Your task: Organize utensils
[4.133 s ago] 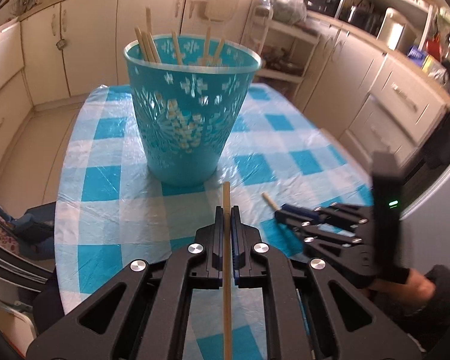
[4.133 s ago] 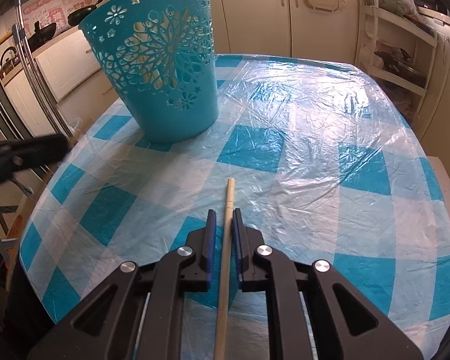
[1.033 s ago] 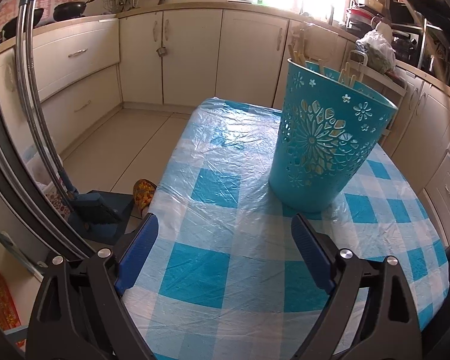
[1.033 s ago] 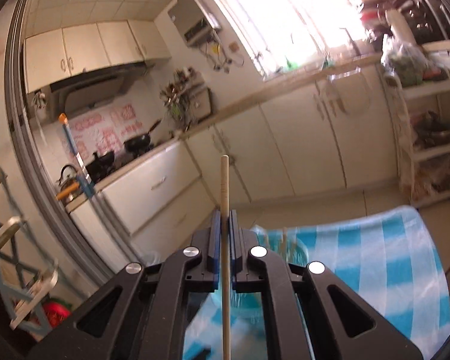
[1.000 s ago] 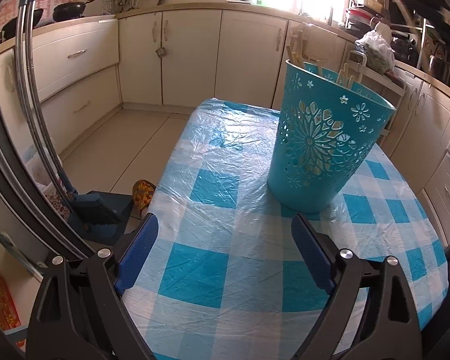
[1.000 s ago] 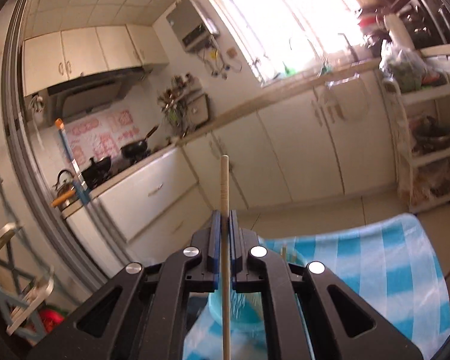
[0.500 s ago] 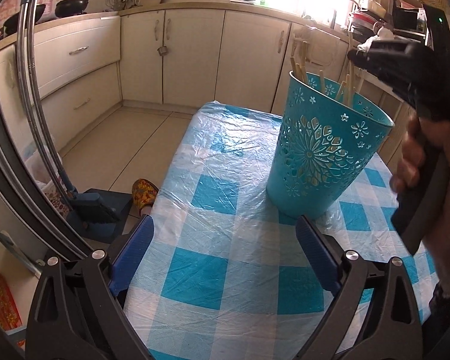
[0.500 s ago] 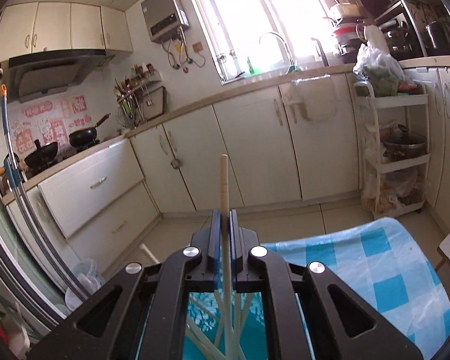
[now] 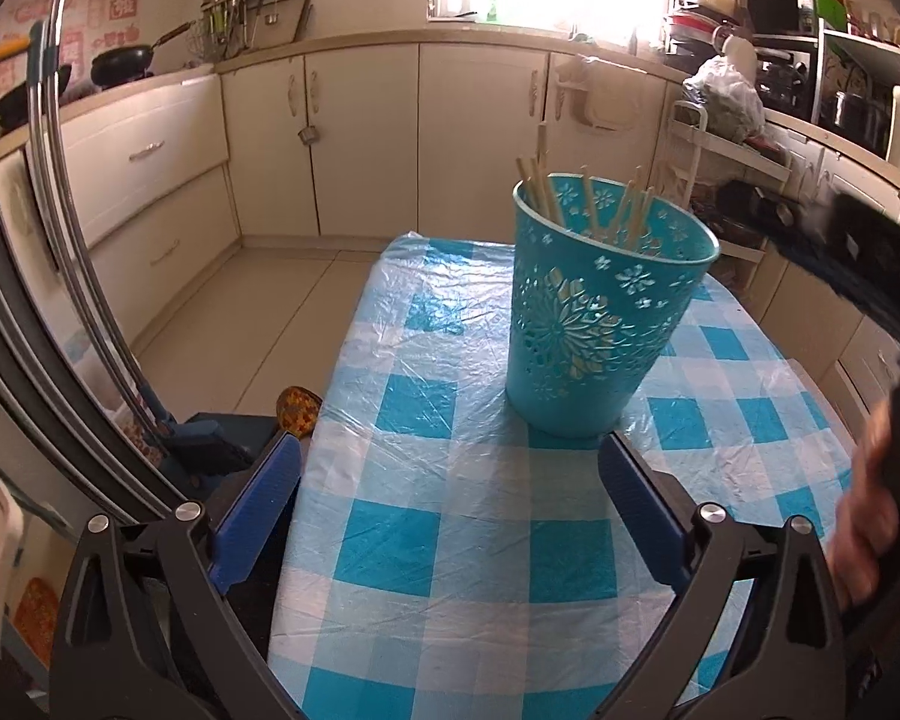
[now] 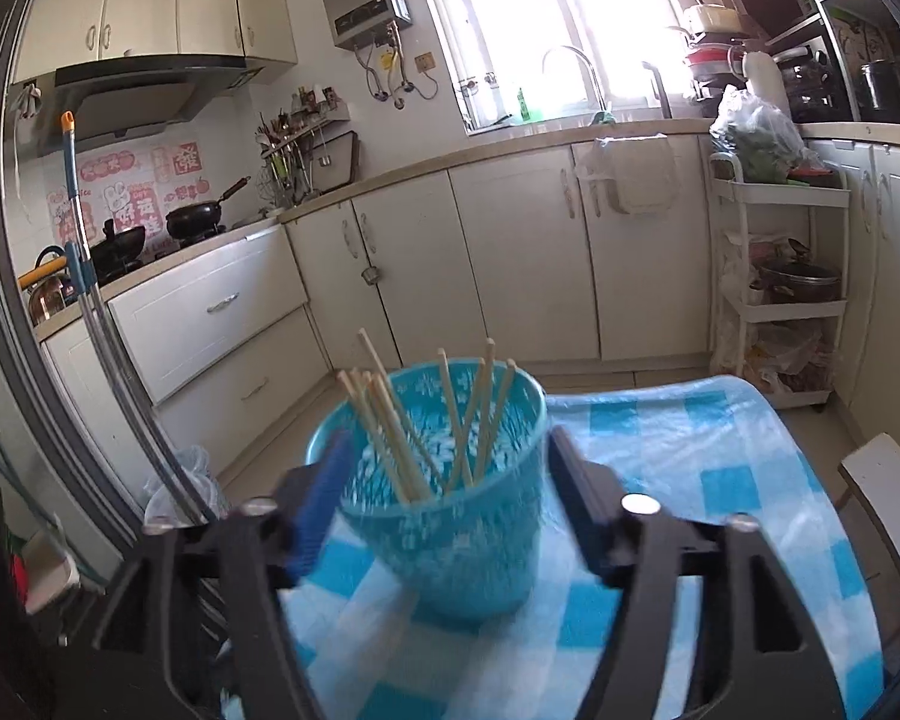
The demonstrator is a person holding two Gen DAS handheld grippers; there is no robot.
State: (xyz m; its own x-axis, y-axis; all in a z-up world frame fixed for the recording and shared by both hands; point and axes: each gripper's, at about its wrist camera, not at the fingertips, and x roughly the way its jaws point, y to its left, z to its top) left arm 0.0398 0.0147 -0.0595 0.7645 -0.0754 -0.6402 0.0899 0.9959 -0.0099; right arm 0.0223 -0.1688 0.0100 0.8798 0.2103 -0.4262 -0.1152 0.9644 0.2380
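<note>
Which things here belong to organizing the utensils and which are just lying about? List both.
Job:
- chopsticks, standing in the basket
- teal basket
- right claw, jaws just opened, empty
- left claw, open, empty

Lying about:
- pans on the stove
- white trolley
- checked tablecloth

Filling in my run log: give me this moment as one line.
left tongs: open, empty | right tongs: just opened, empty | chopsticks: standing in teal basket | tablecloth: no utensils visible
</note>
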